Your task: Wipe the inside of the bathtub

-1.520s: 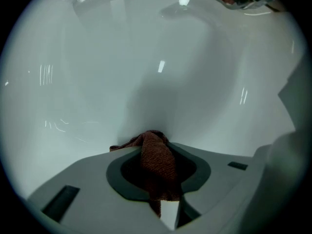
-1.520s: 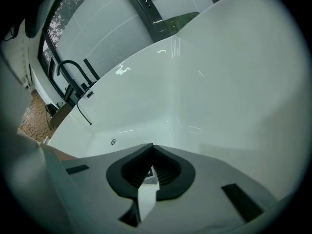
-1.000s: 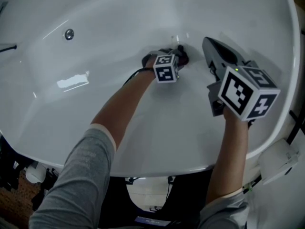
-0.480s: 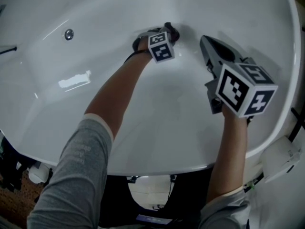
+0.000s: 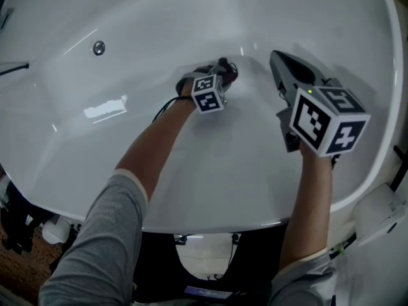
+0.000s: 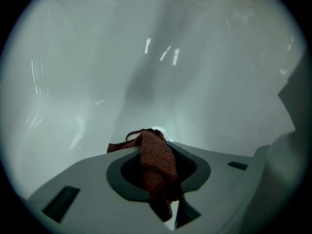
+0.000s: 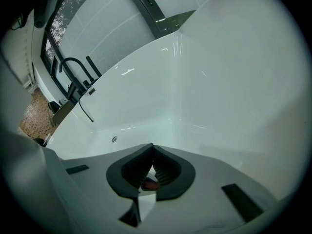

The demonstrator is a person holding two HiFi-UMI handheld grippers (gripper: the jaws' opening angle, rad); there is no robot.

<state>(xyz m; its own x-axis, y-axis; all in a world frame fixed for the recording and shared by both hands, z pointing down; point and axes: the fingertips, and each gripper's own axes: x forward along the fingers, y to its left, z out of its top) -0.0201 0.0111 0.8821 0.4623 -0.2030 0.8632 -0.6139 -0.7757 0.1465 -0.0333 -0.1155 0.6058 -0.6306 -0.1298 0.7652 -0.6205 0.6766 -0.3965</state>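
1. My left gripper (image 5: 222, 70) was clamped on the reddish-brown cloth (image 6: 155, 162), low inside the bathtub (image 5: 306, 18).
2. My right gripper (image 7: 152, 165) had its jaws together and empty, near the tub's right wall.
3. Open bare floor ran left toward the round fitting (image 5: 98, 48).
4. The marker cube (image 5: 208, 93) hid cloth-to-tub contact; I couldn't confirm it.
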